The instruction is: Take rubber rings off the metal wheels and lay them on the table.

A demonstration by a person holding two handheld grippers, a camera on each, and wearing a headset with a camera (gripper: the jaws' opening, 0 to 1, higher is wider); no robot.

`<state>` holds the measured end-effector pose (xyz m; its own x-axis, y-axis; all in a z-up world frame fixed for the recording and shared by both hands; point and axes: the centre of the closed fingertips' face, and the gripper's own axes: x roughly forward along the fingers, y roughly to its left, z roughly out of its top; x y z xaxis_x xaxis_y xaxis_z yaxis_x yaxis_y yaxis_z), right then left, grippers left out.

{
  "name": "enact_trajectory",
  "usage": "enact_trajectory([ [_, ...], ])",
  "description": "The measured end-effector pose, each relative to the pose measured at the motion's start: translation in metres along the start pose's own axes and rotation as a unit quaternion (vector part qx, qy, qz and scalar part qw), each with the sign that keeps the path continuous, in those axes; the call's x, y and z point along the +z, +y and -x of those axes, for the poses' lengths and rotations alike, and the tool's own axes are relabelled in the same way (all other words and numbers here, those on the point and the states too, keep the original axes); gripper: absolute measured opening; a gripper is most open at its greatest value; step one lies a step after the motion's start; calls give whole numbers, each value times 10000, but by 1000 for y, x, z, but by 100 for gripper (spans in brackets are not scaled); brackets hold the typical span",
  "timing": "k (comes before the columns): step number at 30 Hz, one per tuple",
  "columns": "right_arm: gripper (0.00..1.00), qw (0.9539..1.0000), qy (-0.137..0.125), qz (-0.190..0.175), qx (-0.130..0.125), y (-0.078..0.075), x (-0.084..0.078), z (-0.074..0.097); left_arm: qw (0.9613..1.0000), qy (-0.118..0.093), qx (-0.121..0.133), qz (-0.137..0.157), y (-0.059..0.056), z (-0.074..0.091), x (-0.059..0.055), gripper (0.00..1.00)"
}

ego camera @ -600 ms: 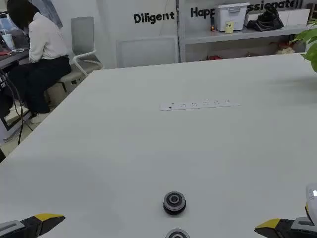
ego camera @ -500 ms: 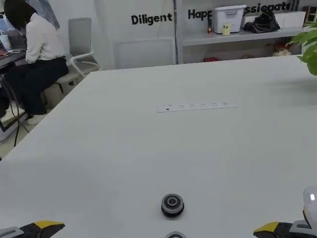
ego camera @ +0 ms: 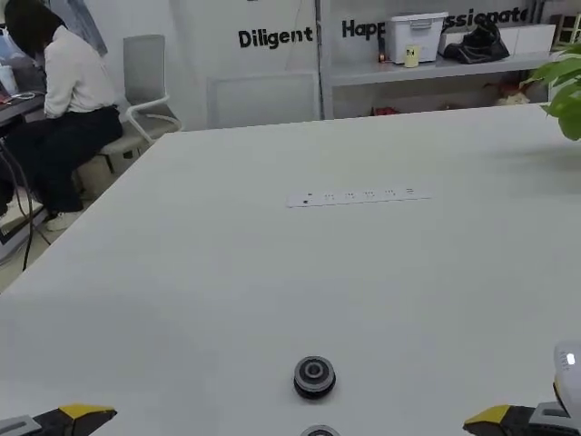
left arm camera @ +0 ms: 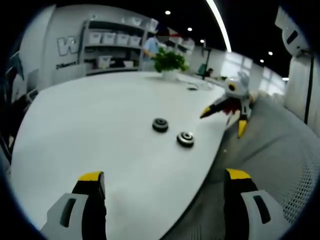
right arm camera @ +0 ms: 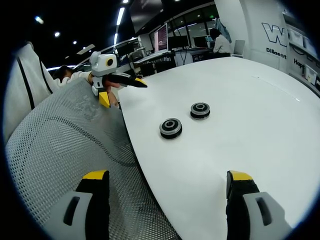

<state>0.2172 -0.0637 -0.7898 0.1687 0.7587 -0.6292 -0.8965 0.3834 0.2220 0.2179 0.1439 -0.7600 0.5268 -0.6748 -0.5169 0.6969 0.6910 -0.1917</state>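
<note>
Two small metal wheels with black rubber rings lie flat near the table's front edge. The farther wheel (ego camera: pixel 314 377) (left arm camera: pixel 160 125) (right arm camera: pixel 200 110) is in full view from the head. The nearer wheel (ego camera: pixel 318 431) (left arm camera: pixel 185 139) (right arm camera: pixel 171 127) is cut by the bottom of the head view. My left gripper (ego camera: pixel 86 416) (left arm camera: pixel 164 175) (right arm camera: pixel 116 77) is open at the front left, well apart from both wheels. My right gripper (ego camera: pixel 490 420) (right arm camera: pixel 167 175) (left arm camera: pixel 227 102) is open at the front right, also apart from them. Neither holds anything.
A white power strip (ego camera: pixel 359 195) lies mid-table. A green plant (ego camera: pixel 563 86) stands at the far right. A grey mesh chair back (right arm camera: pixel 60 150) (left arm camera: pixel 280 150) sits at the table's front edge. A person (ego camera: pixel 64 82) sits at a desk far left, by a grey chair (ego camera: pixel 150 82).
The head camera has shifted a little, so the picture slid. The wheels and both grippers have kept their places.
</note>
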Motion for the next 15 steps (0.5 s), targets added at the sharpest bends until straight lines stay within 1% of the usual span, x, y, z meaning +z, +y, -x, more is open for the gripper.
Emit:
enact_trajectory([
  [15,94,10000,-55,-43,-53,-2,1,1,10000,-20,3,0,0,0,0,100],
])
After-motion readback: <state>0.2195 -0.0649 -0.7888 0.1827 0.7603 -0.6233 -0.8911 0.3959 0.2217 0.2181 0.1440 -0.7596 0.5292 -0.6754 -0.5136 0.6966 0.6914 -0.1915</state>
